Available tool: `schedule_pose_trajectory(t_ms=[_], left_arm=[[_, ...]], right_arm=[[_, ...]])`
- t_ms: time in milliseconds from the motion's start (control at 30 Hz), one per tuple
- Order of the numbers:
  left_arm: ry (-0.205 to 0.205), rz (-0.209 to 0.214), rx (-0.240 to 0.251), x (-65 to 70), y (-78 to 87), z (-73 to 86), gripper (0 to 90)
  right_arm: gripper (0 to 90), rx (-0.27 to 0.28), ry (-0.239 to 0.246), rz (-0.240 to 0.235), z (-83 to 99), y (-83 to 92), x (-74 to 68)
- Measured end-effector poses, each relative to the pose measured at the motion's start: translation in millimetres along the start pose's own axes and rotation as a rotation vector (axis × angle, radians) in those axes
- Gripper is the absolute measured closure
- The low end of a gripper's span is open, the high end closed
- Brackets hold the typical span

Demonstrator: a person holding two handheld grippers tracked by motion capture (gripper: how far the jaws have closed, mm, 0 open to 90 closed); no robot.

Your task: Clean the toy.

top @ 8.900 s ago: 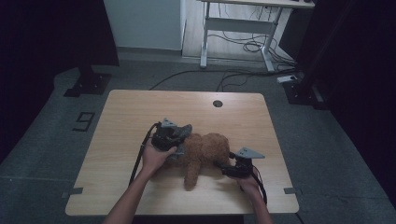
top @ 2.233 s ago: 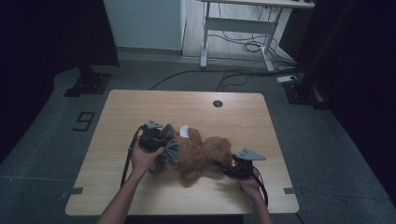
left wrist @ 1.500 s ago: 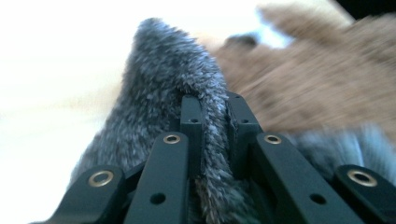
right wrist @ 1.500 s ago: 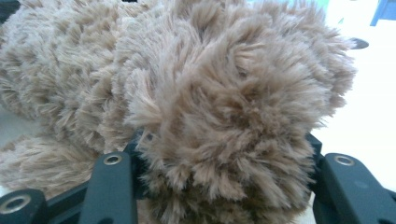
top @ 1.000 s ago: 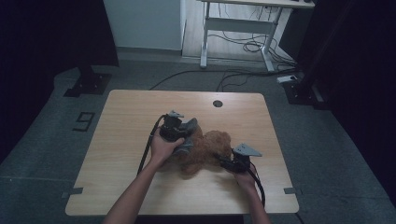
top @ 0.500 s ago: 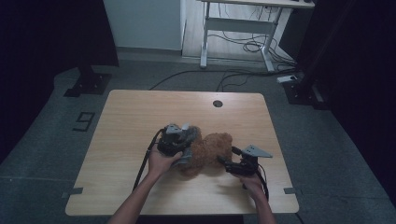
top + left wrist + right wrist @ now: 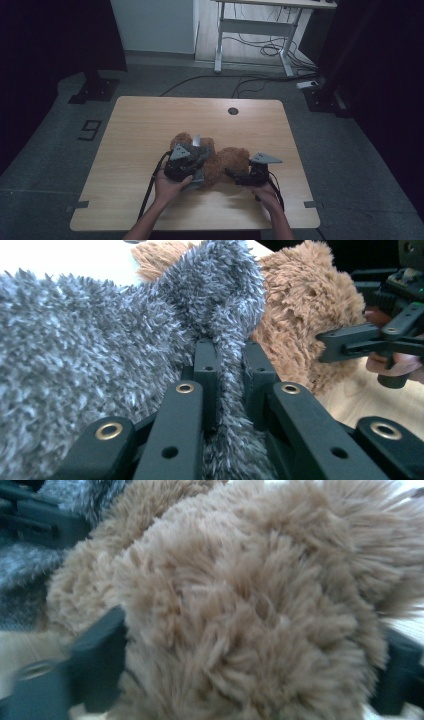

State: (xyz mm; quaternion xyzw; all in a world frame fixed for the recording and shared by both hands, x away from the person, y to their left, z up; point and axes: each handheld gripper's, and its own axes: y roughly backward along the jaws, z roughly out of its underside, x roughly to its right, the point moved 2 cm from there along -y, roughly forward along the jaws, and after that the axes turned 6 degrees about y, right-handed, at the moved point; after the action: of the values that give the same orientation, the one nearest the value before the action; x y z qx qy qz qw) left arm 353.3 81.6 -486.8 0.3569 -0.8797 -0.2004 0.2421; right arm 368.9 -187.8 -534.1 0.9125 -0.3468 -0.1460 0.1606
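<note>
**Grey fleece in my left jaws, brown bear between my right**

My left gripper [image 7: 227, 365] is clamped tight on a fold of the grey fleece garment [image 7: 90, 340]; the shaggy cloth is pinched in the narrow gap between my two black jaws and spills over them on both sides. From the high view, that left gripper [image 7: 186, 165] sits over the left part of the brown teddy bear [image 7: 227, 162], which lies on the wooden table [image 7: 150, 125] toward the near edge, roughly midway between the left and right edges.

My right gripper [image 7: 250, 680] has its jaws spread wide, one on each side of a plump brown limb of the teddy bear [image 7: 250, 605]. They have just been opening, and the fur bulges between them; I cannot tell whether the pads press on it. In the high view my right gripper [image 7: 242, 176] is at the bear's right end, near the table's front edge.
</note>
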Motion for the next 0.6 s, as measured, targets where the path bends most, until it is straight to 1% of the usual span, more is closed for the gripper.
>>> schedule_pose_trajectory(t_ms=[33,100,133,267,367,467,533,600], left_arm=[[0.002,0.009,0.002,0.7,1.0,1.3,80.5],[0.001,0.020,0.007,3.4,3.9,4.3,80.5],[0.000,0.022,0.012,5.1,5.3,6.2,80.5],[0.006,0.034,0.030,9.6,9.9,14.1,80.4],[0.018,0.047,0.028,12.4,12.3,14.1,80.3],[0.008,0.045,0.023,19.4,16.3,1.4,79.7],[-0.011,0.051,0.035,28.0,17.9,-13.3,79.6],[-0.035,0.063,0.041,37.1,15.8,-26.1,79.5]], right_arm=[[22.5,-0.001,0.010,0.003,1.7,2.2,-0.5],[27.9,-0.005,0.050,0.011,5.6,6.6,-3.6],[29.9,-0.004,0.062,0.016,7.7,8.1,-5.6],[34.9,-0.007,0.083,0.022,13.8,12.4,-10.8],[37.2,0.006,0.093,0.025,19.4,14.5,-13.2],[38.5,0.012,0.098,0.029,21.0,15.2,-13.3],[39.0,0.014,0.096,0.031,21.4,15.4,-12.6],[39.3,0.015,0.097,0.030,21.7,15.7,-12.2]])
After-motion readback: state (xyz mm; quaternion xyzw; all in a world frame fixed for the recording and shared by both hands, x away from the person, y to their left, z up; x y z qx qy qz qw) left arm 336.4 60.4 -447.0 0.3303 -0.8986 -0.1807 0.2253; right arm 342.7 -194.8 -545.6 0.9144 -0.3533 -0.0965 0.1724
